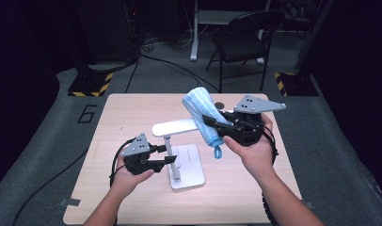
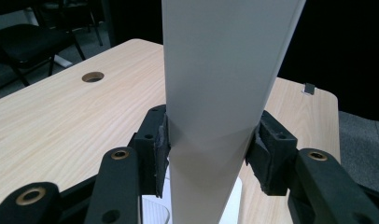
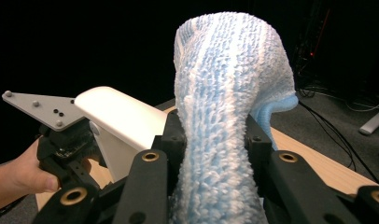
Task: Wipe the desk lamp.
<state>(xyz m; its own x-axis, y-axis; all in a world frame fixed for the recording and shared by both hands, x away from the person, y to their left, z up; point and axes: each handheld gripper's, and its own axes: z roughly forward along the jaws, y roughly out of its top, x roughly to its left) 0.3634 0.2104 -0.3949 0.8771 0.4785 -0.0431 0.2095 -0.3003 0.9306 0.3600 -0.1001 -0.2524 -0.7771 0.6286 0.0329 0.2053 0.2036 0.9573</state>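
The left gripper is clamped on the upright post of the white desk lamp, pads pressed flat on both sides; the right gripper is clenched around the middle of the blue towel, which hangs in the air just right of the lamp head and above its base; the towel looks soft, light and floppy, so a mid-body grip bunches it; the lamp seems rigid and smooth, likely slippery, best held low on the post.

My black jaws pinch a fluffy blue-and-white striped microfibre cloth, which rises upright. Beyond it, the left gripper grips a white desk lamp.
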